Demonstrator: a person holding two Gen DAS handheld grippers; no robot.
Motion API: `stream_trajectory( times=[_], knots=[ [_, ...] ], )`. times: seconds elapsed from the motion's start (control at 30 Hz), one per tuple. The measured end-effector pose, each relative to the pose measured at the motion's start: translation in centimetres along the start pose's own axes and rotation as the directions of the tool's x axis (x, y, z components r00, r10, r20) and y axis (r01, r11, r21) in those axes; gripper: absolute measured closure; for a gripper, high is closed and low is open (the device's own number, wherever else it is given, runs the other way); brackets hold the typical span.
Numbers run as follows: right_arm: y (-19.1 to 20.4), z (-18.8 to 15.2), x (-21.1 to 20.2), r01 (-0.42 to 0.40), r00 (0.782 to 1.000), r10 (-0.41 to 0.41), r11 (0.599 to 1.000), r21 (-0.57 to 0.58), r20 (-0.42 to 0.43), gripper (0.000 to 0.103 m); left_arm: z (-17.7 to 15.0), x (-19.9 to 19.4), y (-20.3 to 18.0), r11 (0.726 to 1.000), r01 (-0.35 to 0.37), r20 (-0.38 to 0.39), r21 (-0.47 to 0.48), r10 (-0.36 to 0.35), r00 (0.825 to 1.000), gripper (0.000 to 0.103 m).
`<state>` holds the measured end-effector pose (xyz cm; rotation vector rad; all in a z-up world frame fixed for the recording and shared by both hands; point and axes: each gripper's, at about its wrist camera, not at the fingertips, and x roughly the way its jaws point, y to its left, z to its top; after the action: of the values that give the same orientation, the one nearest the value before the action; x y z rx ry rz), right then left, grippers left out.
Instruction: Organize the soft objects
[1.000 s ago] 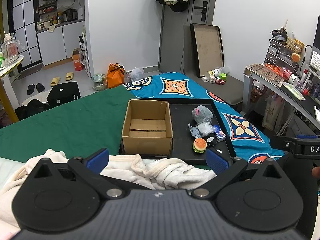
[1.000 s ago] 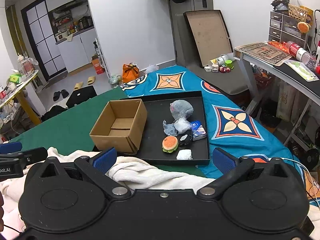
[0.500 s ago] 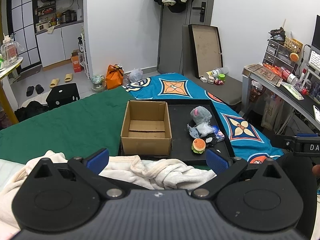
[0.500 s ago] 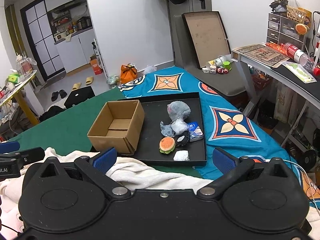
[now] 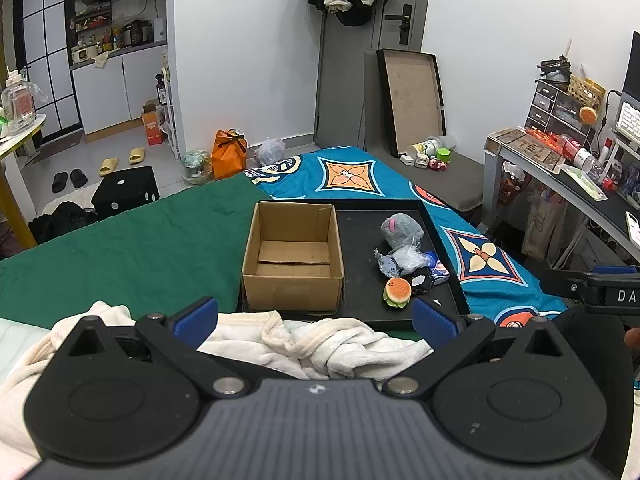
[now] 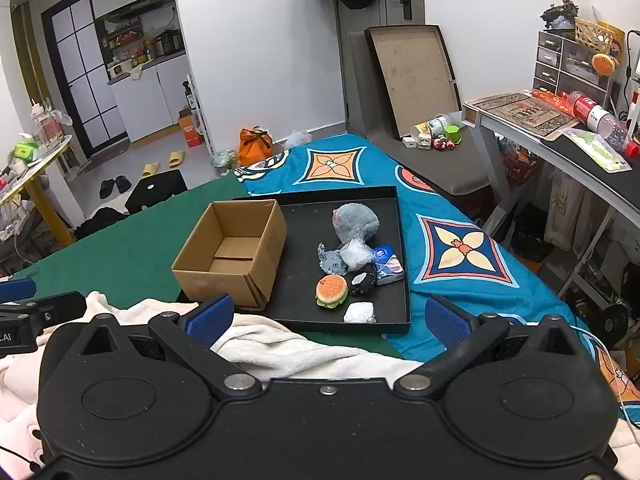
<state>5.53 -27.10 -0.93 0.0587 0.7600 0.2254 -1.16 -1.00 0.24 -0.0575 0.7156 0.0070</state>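
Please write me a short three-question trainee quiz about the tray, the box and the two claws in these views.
1. True or false: the cardboard box holds toys.
2. Which toy lies nearest the tray's front edge: A) burger toy, B) grey plush, C) white packet?
3. Fill in: both the left claw and right claw are ____.

Key: 1 false; 2 C; 3 open.

Spread-wide left tongs [image 5: 315, 316] face an empty cardboard box [image 5: 293, 258] beside plush toys [image 5: 401, 233].
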Motion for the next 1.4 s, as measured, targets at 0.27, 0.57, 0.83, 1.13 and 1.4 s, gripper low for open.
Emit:
stream_trajectory(
  times=[0.27, 0.57, 0.83, 1.13, 1.4],
  knots=[
    [0.3, 0.0, 0.3, 0.004, 1.000, -0.004, 1.000, -0.011, -0.010, 0.000, 0.1, 0.2, 0.3, 1.000, -0.001, -0.004, -0.001, 0.001, 1.000, 0.001],
    [0.4, 0.2, 0.8, 0.011, 1.000, -0.012, 1.000, -0.015, -0.013, 0.000, 0.2, 0.6, 0.4, 1.000, 0.000, -0.013, 0.006, 0.000, 1.000, 0.001],
    [0.4, 0.4, 1.5, 0.015, 1.000, -0.016, 1.000, -0.023, -0.023, 0.000, 0.5, 1.2, 0.6, 1.000, -0.002, -0.017, 0.002, 0.002, 1.000, 0.001],
    [0.3, 1.2, 2.7, 0.010, 0.999, -0.010, 1.000, -0.016, -0.037, 0.000, 1.5, 2.2, 1.1, 1.000, -0.012, -0.032, -0.006, 0.012, 0.999, 0.001],
    [-1.0, 1.5, 4.5, -0.002, 0.999, 0.004, 1.000, 0.030, -0.052, 0.000, 2.0, 3.4, 1.5, 1.000, -0.022, -0.027, -0.022, 0.021, 0.999, 0.001]
  ],
)
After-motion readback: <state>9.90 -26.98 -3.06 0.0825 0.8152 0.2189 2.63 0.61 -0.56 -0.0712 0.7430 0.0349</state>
